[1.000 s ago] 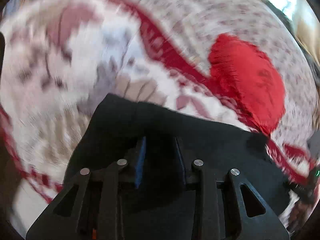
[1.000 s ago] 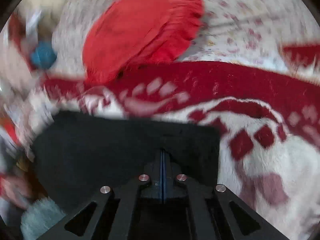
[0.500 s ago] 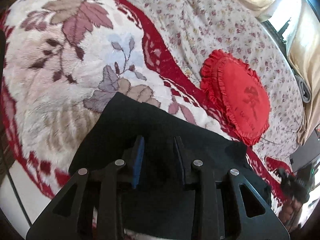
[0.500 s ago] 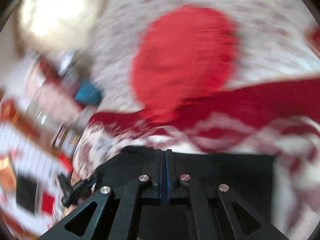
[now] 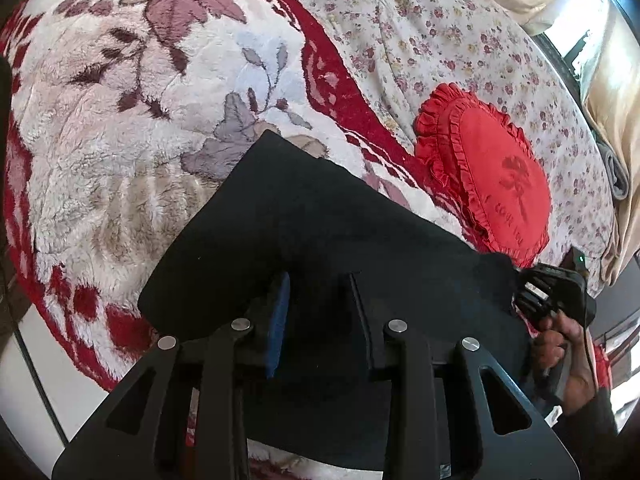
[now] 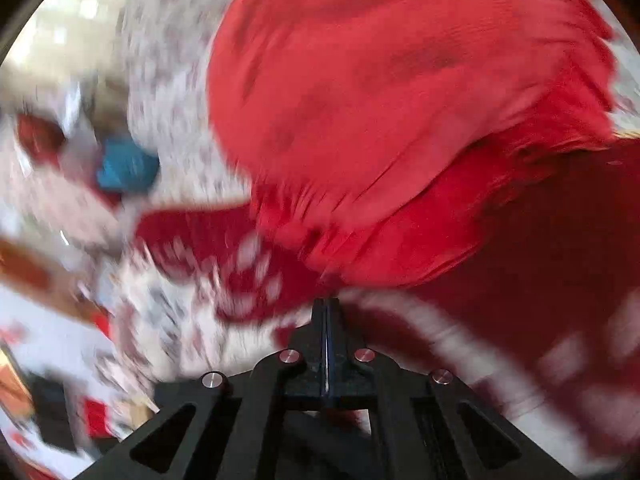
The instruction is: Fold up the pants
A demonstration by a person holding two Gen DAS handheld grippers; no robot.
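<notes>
The black pants [image 5: 320, 224] lie folded flat on the plush red-and-white floral blanket [image 5: 120, 120]. My left gripper [image 5: 316, 284] hovers over their near part with its jaws apart and nothing between them. My right gripper [image 6: 326, 304] has its jaws pressed together with nothing visible between them; no pants show in its blurred view. It also shows in the left wrist view [image 5: 548, 292] at the right end of the pants, with a hand [image 5: 560, 344] behind it.
A red frilled round cushion [image 5: 488, 172] lies on the flowered bedsheet [image 5: 420, 32] to the right of the pants, and fills the right wrist view [image 6: 380, 100]. A blue object [image 6: 126, 168] sits far left. Curtains [image 5: 616, 100] hang at right.
My right gripper no longer shows black cloth in front of it and has swung toward the red cushion. The left gripper stays open above the pants, its view now steady.
</notes>
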